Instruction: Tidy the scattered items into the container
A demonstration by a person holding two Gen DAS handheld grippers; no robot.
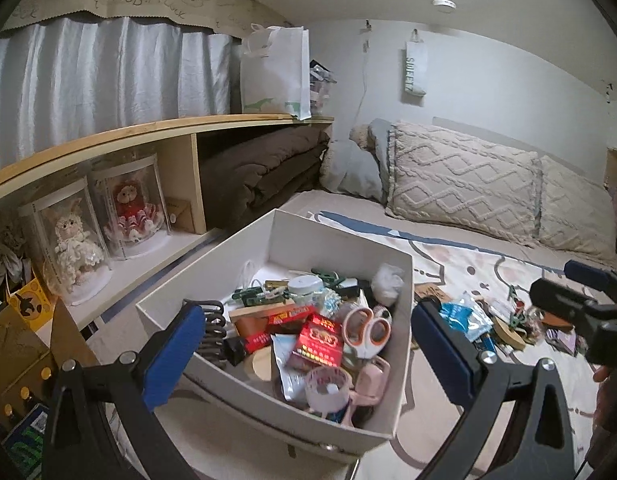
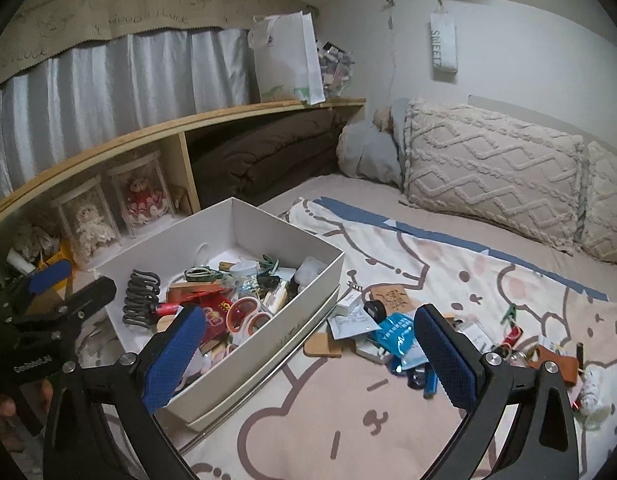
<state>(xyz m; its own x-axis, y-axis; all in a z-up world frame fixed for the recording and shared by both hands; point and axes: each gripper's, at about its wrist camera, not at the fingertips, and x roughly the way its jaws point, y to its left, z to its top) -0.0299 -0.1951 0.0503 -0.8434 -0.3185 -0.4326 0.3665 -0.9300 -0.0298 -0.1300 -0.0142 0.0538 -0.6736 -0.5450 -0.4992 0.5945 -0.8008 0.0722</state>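
Observation:
A white cardboard box sits on the bed, holding several small items: pink scissors, a red packet, a black coil. My left gripper hovers open above the box's near end, nothing between its blue pads. My right gripper is open too, over the patterned blanket just right of the box. Scattered items lie ahead of it: a blue pouch, white paper packets, a wooden tag, a brown leather piece.
The wooden shelf along the left holds boxed dolls and a folded brown quilt. Cream pillows lie at the bed's head. A white tote bag stands on the shelf top. The cartoon blanket covers the near bed.

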